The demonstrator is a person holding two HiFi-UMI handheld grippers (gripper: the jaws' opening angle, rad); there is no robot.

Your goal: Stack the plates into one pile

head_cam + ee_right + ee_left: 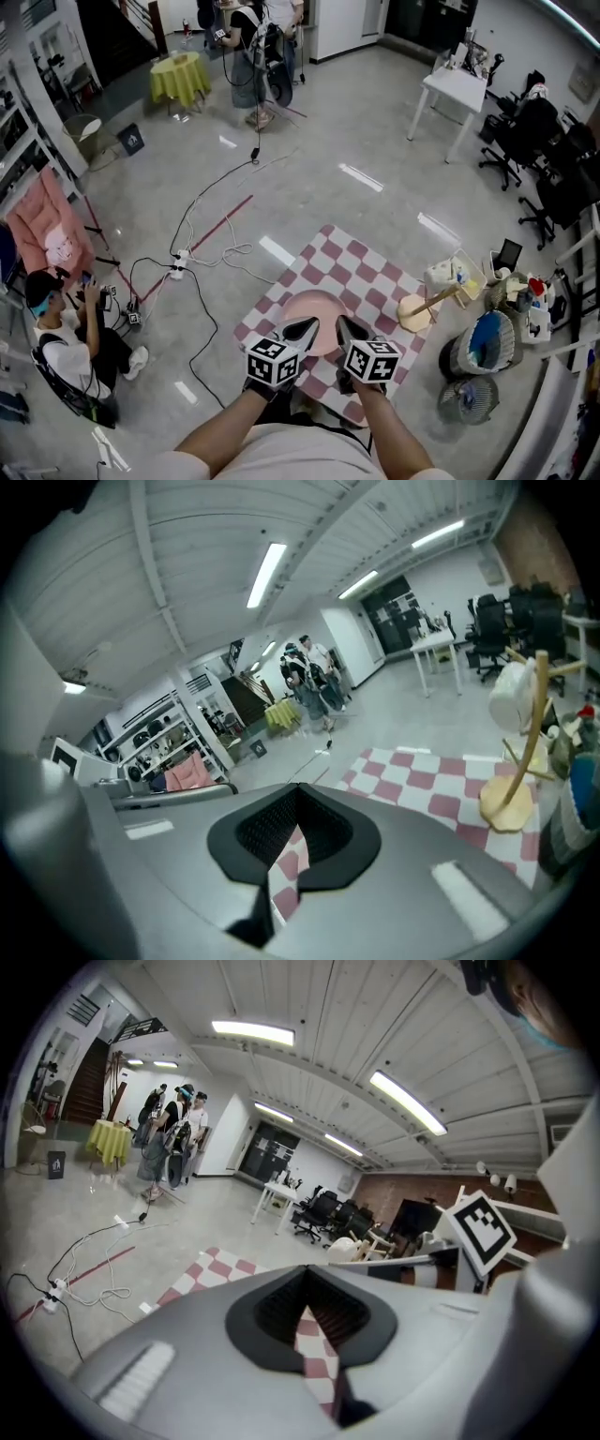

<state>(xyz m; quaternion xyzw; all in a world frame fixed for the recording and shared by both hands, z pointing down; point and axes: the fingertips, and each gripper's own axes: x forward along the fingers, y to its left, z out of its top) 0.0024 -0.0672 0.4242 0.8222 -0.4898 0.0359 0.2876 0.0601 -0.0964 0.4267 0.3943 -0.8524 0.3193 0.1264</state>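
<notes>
While the grippers [305, 326] [349, 326] overlap the plate [314, 305] (pink), a stand [413, 312] — wooden — sits near.

No words or numbers can be read anywhere. The cube [273, 362] on the left tool [302, 330] and the cube [371, 360] on the right tool [352, 330] carry only black-and-white square codes. A dark floor sign [130, 139] bears a pale mark, too small to read.

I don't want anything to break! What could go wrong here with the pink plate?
The left gripper and right gripper are at the pink plate with jaws together, holding nothing; pushing down like that might shove or chip it. The wooden stand sits near on the checkered cloth's right edge, so a wide swing might topple it.
</notes>
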